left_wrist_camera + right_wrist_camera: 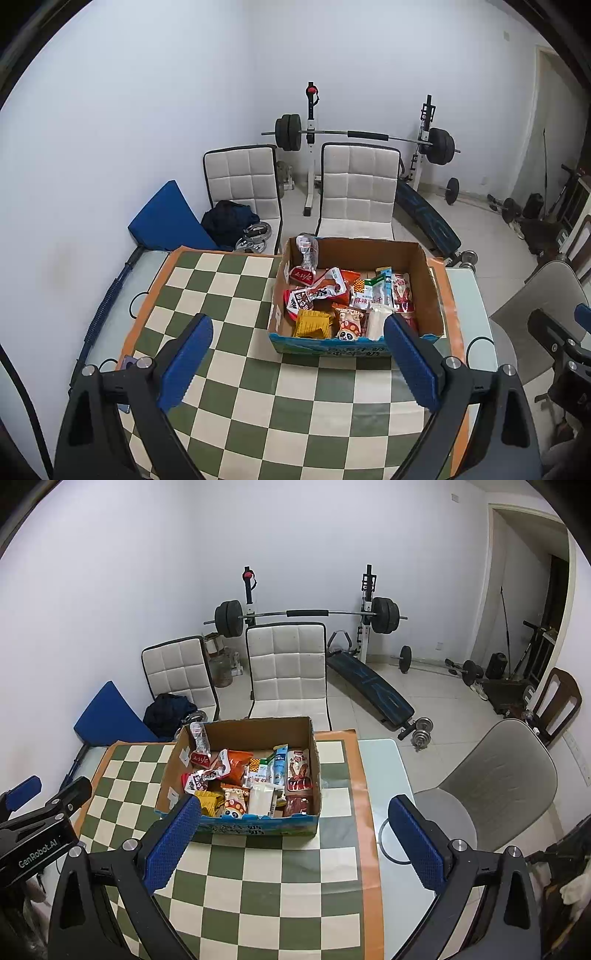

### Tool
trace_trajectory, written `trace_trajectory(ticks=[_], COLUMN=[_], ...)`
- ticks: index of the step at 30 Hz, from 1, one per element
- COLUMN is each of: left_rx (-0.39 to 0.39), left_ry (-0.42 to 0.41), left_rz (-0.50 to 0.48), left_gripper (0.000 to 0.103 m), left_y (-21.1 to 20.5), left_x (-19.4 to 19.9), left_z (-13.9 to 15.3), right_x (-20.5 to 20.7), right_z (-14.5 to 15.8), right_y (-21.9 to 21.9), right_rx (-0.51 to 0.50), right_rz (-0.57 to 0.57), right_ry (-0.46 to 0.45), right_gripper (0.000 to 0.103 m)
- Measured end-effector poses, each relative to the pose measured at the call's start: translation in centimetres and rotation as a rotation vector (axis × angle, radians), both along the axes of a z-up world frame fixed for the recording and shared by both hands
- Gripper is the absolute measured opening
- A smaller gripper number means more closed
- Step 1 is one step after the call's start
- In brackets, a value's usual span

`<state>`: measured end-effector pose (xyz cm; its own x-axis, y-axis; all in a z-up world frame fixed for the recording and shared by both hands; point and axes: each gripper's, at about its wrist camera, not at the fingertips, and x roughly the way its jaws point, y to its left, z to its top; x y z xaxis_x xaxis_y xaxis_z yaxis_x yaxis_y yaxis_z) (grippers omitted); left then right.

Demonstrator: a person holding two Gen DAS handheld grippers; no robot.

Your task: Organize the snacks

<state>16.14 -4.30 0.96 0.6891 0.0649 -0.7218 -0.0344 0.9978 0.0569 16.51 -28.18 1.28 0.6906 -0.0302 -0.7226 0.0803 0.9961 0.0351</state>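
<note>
Hovering both hand-held grippers — left (pixel 297 363), right (pixel 295 843) — wide open, empty; next I reach into snack box (pixel 258 829) at bench's far edge.

A: How is the left claw (pixel 297 360) looking?
B: It is gaping wide, blue pads (pixel 186 360) well apart and gripping nothing, angling downward.
A: And the right claw (pixel 295 843)?
B: It is hanging spread wide too, nothing between its pads (pixel 415 842), alongside the left claw.
</note>
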Motion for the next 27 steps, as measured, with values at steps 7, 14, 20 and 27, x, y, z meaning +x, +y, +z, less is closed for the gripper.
trace_trajectory(ticks=[7,14,20,27], left_rx=[-0.001,0.003,0.005,0.002], left_ry=[-0.007,-0.009,-0.011,-0.011], left_rz=[0.0,0.005,0.004,0.004], left_gripper=[0.095,0.095,0.095,0.095], left_y=[-0.3,-0.3,-0.4,-0.4], left_x=[-0.3,-0.3,-0.3,-0.3], left_z=[0.5,0.7,0.9,1.0], right_x=[-0.1,-0.3,-0.3,-0.3], right_z=[0.2,0.4,0.4,0.4], right_y=[-0.3,-0.4,-0.5,-0.5], right_rx=[0.001,0.003,0.002,0.002], right_rz=[-0.004,-0.007,-0.009,-0.009], right_ry=[-0.004,0.002,0.0,0.0], right_gripper=[0.103,0.103,0.103,0.103])
